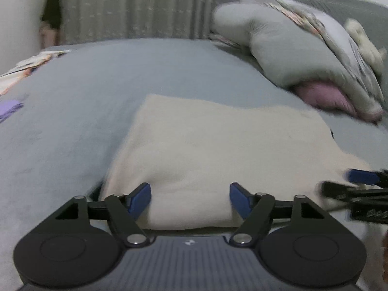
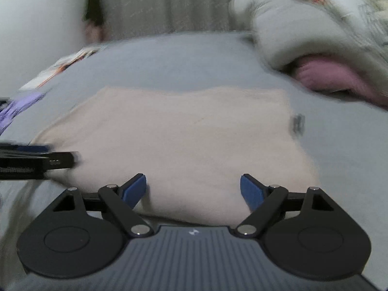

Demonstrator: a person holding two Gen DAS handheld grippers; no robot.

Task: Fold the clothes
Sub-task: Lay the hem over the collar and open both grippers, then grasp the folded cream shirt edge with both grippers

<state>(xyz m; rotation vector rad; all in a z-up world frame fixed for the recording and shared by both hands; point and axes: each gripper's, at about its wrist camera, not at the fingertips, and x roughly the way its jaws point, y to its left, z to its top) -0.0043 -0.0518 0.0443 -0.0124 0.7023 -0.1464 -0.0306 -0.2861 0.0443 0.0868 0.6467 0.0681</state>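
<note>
Far left of the left gripper's (image 1: 190, 200) fingers, at the edge of the grey-blue bed (image 1: 84, 97), lie some printed papers (image 1: 26, 65) and a small purple item (image 1: 9, 109); both are too blurred to identify further. The left gripper's blue-padded fingers (image 1: 140, 200) are spread apart and released, with the near edge of the cream garment (image 1: 206, 150) lying between them; whether the pads touch the fabric cannot be told. The garment is folded into a flat, roughly rectangular shape and rests on the bed directly ahead of both pairs of fingers. Just right of the left gripper's fingers, the right gripper (image 1: 356, 184) shows from the side, low over the garment's near right corner. In the right wrist view the right gripper (image 2: 193, 190) also has its fingers (image 2: 252, 192) wide apart, holding nothing, the garment's near edge between them, and the left gripper (image 2: 48, 160) enters from the left over the garment's near left corner. Ahead and right of the fingers, well beyond the garment, a bunched pale grey-green quilt (image 1: 291, 43) sits on the bed with a pink cloth (image 1: 325, 94) showing under its edge. A curtain (image 1: 145, 7) hangs behind the bed.
</note>
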